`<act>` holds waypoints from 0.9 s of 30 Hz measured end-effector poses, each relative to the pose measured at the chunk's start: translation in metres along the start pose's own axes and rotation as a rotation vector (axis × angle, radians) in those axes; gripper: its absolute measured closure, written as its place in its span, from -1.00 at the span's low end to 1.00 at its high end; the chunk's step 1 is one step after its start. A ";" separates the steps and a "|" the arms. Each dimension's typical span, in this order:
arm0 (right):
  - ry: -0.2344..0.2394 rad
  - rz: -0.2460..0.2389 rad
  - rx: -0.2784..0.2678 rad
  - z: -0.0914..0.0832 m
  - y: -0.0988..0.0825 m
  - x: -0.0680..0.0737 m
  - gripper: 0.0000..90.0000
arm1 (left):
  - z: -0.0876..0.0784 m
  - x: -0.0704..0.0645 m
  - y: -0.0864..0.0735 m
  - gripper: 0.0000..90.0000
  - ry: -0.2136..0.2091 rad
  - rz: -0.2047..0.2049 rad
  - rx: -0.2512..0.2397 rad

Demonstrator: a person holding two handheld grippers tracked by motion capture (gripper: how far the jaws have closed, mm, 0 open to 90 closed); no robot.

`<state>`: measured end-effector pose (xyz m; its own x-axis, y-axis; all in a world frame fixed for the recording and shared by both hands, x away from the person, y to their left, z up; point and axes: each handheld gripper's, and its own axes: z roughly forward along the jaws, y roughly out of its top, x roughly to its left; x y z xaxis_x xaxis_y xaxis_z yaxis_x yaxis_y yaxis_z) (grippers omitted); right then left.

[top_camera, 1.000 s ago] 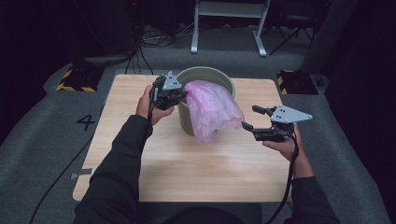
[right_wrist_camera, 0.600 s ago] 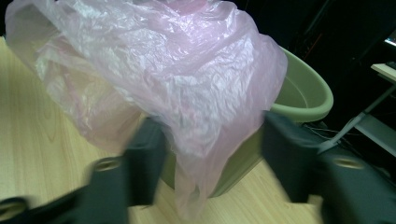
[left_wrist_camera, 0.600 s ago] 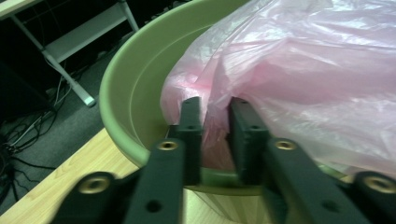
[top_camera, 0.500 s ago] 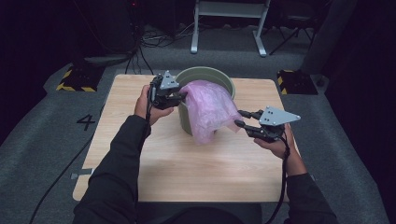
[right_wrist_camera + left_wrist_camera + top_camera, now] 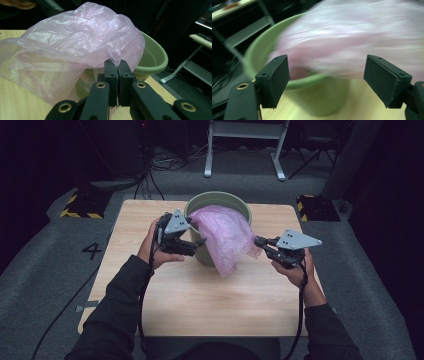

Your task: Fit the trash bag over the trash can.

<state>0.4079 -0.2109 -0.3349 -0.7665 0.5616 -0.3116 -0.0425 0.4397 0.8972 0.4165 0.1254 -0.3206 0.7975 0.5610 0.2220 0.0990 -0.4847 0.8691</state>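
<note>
Loosely draped, pink plastic bag (image 5: 225,237) covers green bucket (image 5: 240,202) mid wooden table (image 5: 200,305), hanging lengthwise down its near-right side. Right tool (image 5: 258,241) just clenched on bag's edge; left tool (image 5: 198,241) just released, nothing between. Grey floor (image 5: 55,270), dark room.

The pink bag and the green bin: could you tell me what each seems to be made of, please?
Bag: thin plastic film, it seems; translucent, glossy, finely crinkled, with the bin showing through it. Bin: probably moulded plastic; smooth, matte olive-green, with a rolled rim.
</note>
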 end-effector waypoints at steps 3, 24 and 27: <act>-0.015 0.001 0.009 0.002 0.002 0.001 0.96 | -0.001 -0.025 0.005 -0.56 -0.051 0.052 -0.010; -0.017 0.001 0.016 0.006 0.009 0.005 0.84 | 0.027 -0.064 0.009 0.38 -0.058 0.081 -0.001; -0.017 -0.005 0.013 0.005 0.010 0.007 0.79 | 0.024 -0.061 0.008 0.65 -0.048 0.104 0.000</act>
<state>0.4053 -0.1988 -0.3302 -0.7556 0.5708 -0.3213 -0.0378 0.4517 0.8914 0.3828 0.0706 -0.3375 0.8311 0.4750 0.2891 0.0147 -0.5384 0.8425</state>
